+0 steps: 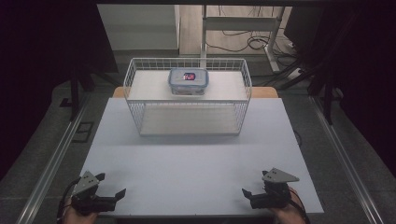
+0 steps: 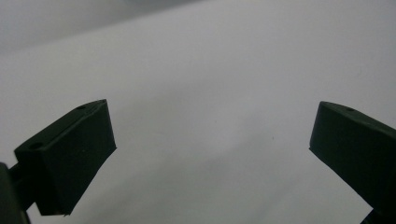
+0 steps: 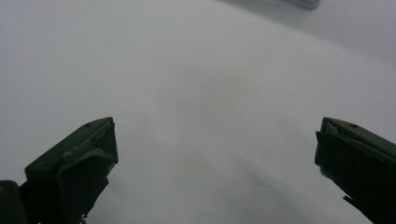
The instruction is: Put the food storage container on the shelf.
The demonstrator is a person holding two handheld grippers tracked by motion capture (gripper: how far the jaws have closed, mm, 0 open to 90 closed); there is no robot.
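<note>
A white wire basket stands at the back middle of the white table. Inside it, towards the far side, sits a clear plastic box with a blue-rimmed lid; something red and dark shows through the lid. My left gripper rests near the table's front left corner, open, with nothing between its jaws. My right gripper rests near the front right corner, also open and empty. In the left gripper view the left gripper has bare white tabletop under it, and the right gripper shows the same in its own view.
Beyond the table are a white desk frame and loose cables on the floor. Metal rails run along both sides of the table. A wide stretch of bare tabletop lies between the grippers and the basket.
</note>
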